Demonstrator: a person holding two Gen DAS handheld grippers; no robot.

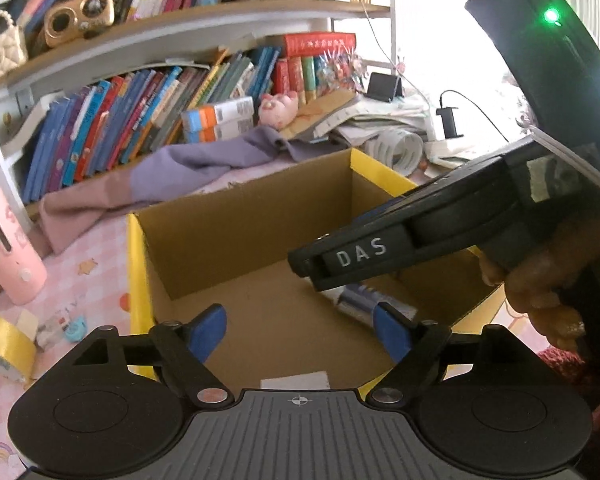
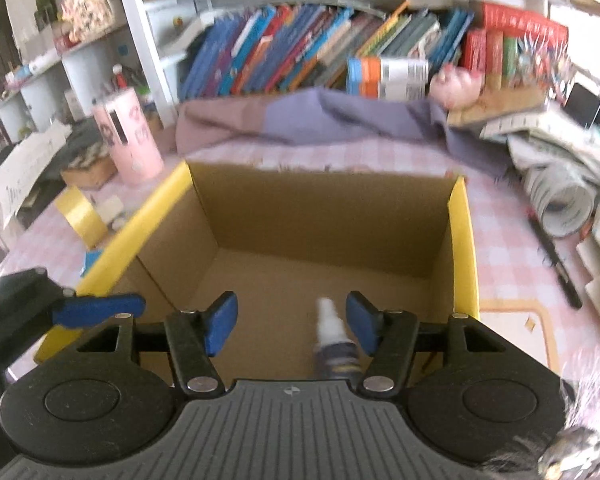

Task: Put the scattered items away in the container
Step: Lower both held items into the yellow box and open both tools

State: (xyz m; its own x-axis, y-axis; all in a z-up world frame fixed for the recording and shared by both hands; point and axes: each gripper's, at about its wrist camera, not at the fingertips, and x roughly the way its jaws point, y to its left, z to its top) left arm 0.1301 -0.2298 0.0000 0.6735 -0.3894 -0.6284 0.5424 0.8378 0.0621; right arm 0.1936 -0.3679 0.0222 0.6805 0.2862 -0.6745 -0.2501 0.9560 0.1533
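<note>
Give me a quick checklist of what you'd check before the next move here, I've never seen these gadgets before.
1. Right gripper open: ok, fingers apart.
2. Spray bottle released into the cardboard box: cannot tell, it is blurred beside the right finger.
3. Left gripper open and holding nothing: ok.
4. Box has room: ok, mostly bare floor.
5. Items left outside: not ok, yellow tape roll lies on the pink tablecloth.
6. Grippers apart from each other: cannot tell, they are close over the box.

Both wrist views over box [image 1: 260, 240]
</note>
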